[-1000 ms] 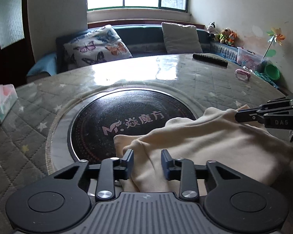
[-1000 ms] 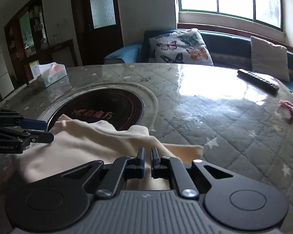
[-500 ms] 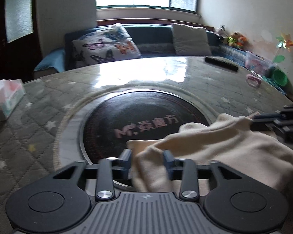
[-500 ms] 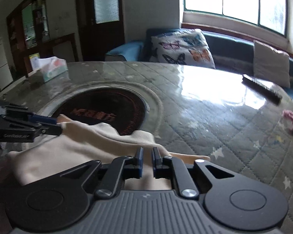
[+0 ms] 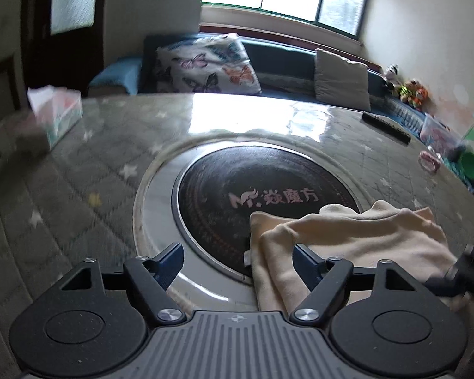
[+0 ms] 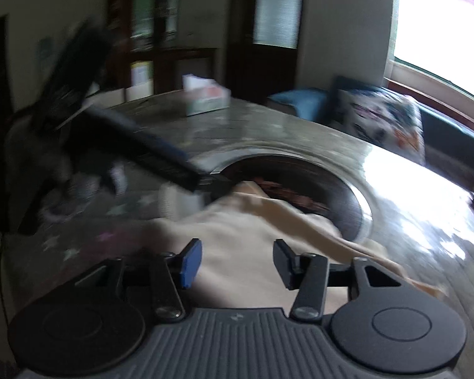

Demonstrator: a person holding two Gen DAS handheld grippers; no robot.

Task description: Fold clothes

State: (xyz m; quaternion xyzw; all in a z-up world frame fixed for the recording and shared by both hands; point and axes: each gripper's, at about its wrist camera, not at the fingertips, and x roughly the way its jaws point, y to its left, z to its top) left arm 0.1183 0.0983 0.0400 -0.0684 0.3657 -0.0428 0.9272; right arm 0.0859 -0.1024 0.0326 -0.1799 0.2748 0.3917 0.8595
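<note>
A cream garment [image 5: 357,237] lies folded on the round table, partly over the black centre plate [image 5: 230,177]. My left gripper [image 5: 238,257] hovers at the garment's left edge. Its jaws are opening wide; the cloth's corner lies between them near the right finger [image 5: 305,260], and the pads do not press it. In the right wrist view the garment [image 6: 246,221] spreads below my right gripper [image 6: 237,260]. Those jaws are also opening, with cloth beneath the gap and no grip on it. The left gripper [image 6: 161,158] shows there as a blurred dark bar at the cloth's far edge.
A tissue box [image 5: 60,113] stands at the table's far left. A black remote [image 5: 385,124], a pink item [image 5: 429,161] and a green bowl [image 5: 470,165] sit at the far right. A sofa with a butterfly pillow [image 5: 205,63] runs behind the quilted table cover [image 5: 79,189].
Both grippers opened and let go of the cream garment, which now lies flat. The right gripper swung and rolled toward the left; the left gripper drew off to the cloth's left edge.
</note>
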